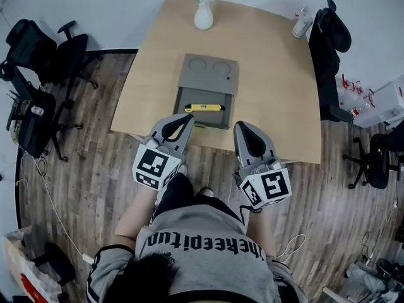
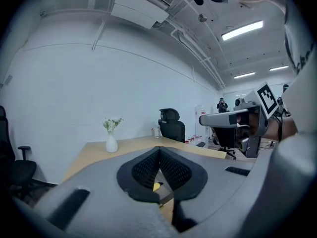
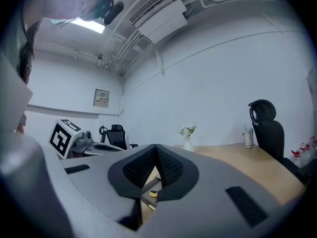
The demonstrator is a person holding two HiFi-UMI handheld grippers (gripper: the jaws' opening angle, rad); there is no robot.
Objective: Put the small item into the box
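A grey box (image 1: 191,116) stands open on the wooden table (image 1: 271,93), its lid (image 1: 207,73) folded back beyond it. A small yellow item (image 1: 204,108) lies inside the box. My left gripper (image 1: 187,117) hovers at the box's near left corner, shut and empty. My right gripper (image 1: 242,126) hangs just right of the box at the table's near edge, also shut with nothing in it. In the left gripper view the closed left gripper (image 2: 159,150) hides most of the box, and a bit of the yellow item (image 2: 156,186) shows below. The right gripper view has the right gripper (image 3: 156,148) closed above the yellow item (image 3: 154,194).
A white vase (image 1: 203,14) with flowers stands at the table's far edge, a bottle (image 1: 302,24) at its far right corner. Black office chairs (image 1: 38,62) stand left of the table, another chair (image 1: 331,43) at the right. A person sits at the near side.
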